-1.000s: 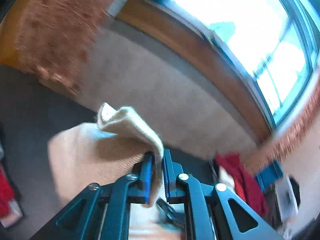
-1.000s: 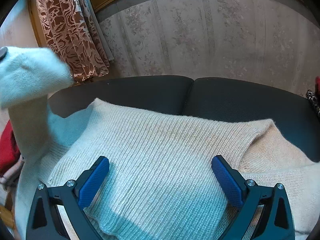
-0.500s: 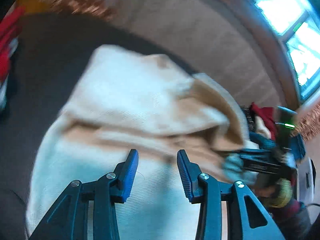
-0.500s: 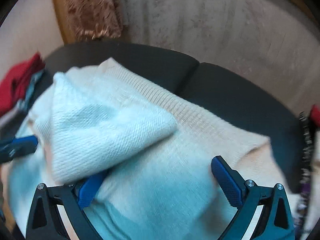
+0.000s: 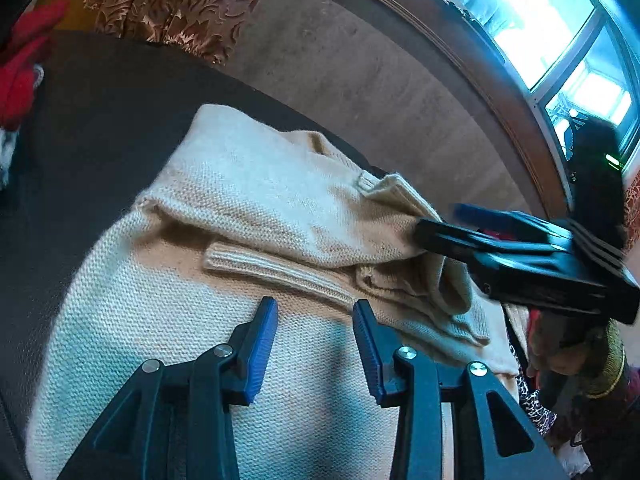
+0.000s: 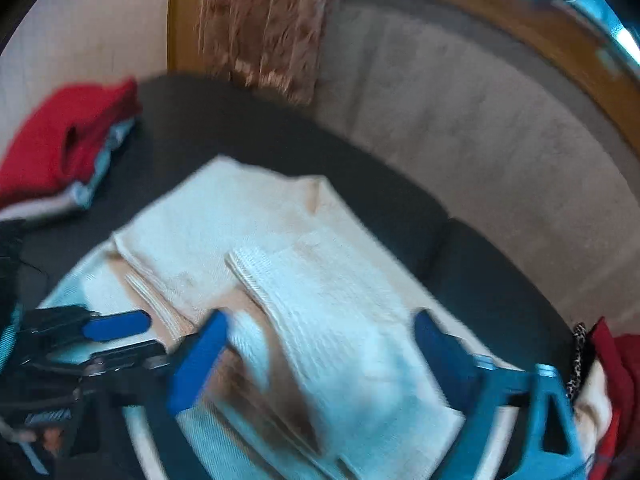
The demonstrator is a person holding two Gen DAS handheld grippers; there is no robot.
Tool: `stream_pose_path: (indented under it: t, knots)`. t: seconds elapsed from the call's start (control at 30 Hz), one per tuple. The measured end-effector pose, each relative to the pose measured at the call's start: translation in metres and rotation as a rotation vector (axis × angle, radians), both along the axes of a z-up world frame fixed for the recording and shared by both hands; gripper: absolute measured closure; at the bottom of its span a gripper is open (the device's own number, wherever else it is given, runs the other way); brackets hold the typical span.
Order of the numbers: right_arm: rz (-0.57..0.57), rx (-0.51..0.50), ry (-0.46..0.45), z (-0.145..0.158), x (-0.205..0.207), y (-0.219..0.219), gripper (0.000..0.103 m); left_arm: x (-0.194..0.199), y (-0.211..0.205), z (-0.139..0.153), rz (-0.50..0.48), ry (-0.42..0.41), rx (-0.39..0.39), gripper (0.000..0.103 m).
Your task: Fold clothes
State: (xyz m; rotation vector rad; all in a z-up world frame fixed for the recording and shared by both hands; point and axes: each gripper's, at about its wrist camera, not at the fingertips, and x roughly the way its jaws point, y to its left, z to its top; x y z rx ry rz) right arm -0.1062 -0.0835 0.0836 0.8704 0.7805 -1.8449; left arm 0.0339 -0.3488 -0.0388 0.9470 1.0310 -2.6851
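On dark sofa cushion (image 5: 100, 120): cream ribbed-knit sweater (image 5: 240, 208), sleeves folded across body. Left black-and-blue gripper (image 5: 314, 344) just above lower body, fingers parted, holding nothing. Right gripper (image 6: 320, 344) over the right-hand sleeve, blurred, spread wide, empty. Red folded garment (image 6: 60, 136) well apart at far left of cushion.

Dark sofa (image 5: 104, 128) carries cream sweater (image 5: 208, 320) and red clothes (image 6: 64, 136).

sleeve (image 5: 288, 204) released — left tongs (image 5: 316, 344) open
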Motion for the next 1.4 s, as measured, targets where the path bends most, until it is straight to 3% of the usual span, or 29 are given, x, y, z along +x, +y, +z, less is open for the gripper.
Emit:
stream_pose_path:
  t: [0.07, 0.13, 0.2, 0.23, 0.3, 0.43, 0.47, 0.53, 0.57, 0.6, 0.8, 0.97, 1.07, 1.23, 1.37, 1.4]
  knots:
    - [-0.032, -0.004, -0.088, -0.005, -0.009, -0.002, 0.064, 0.001, -0.001, -0.001, -0.002, 0.006, 0.004, 0.064]
    - [-0.075, -0.047, -0.188, -0.002, -0.02, 0.003, 0.059, 0.002, 0.001, 0.0, -0.003, 0.008, 0.001, 0.064]
    - [-0.12, -0.081, -0.263, 0.001, -0.029, 0.006, 0.036, 0.003, 0.004, 0.0, -0.004, 0.01, -0.002, 0.064]
    - [-0.143, -0.096, -0.294, 0.002, -0.034, 0.007, 0.03, 0.003, 0.005, 0.0, -0.004, 0.011, -0.002, 0.064]
    - [-0.156, -0.111, -0.309, 0.003, -0.035, 0.006, 0.028, 0.007, 0.004, 0.0, -0.004, 0.016, 0.002, 0.064]
    - [-0.138, -0.061, -0.234, -0.002, -0.032, -0.013, 0.029, 0.006, 0.004, 0.0, -0.004, 0.019, 0.002, 0.064]
    - [-0.133, -0.035, -0.212, -0.005, -0.032, -0.02, 0.033, 0.007, 0.004, 0.0, -0.004, 0.02, 0.003, 0.064]
    - [-0.12, -0.011, -0.202, -0.008, -0.034, -0.023, 0.066, 0.007, 0.003, 0.0, -0.004, 0.023, 0.007, 0.064]
    - [-0.119, -0.021, -0.221, -0.006, -0.036, -0.021, 0.09, 0.006, 0.003, 0.0, -0.004, 0.025, 0.008, 0.064]
    - [-0.127, -0.042, -0.238, -0.001, -0.039, -0.016, 0.095, 0.005, 0.003, 0.0, -0.004, 0.026, 0.01, 0.064]
    - [-0.221, -0.229, -0.26, 0.054, -0.063, 0.041, 0.095, 0.003, 0.003, -0.001, -0.006, 0.032, 0.015, 0.064]
    - [-0.37, -0.407, -0.303, 0.083, -0.088, 0.129, 0.095, 0.0, 0.004, 0.0, -0.004, 0.031, 0.021, 0.064]
    - [-0.487, -0.451, -0.376, 0.065, -0.105, 0.183, 0.094, -0.002, -0.001, 0.003, 0.003, 0.009, 0.073, 0.062]
    - [-0.637, -0.464, -0.539, -0.01, -0.117, 0.245, 0.093, 0.0, -0.025, 0.0, 0.056, 0.029, 0.324, 0.058]
    - [-0.671, -0.639, -0.712, -0.043, -0.121, 0.273, 0.09, -0.002, -0.032, -0.002, 0.082, 0.027, 0.388, 0.055]
    - [-0.676, -0.683, -0.751, -0.048, -0.122, 0.275, 0.085, -0.003, -0.033, -0.002, 0.083, 0.026, 0.397, 0.055]
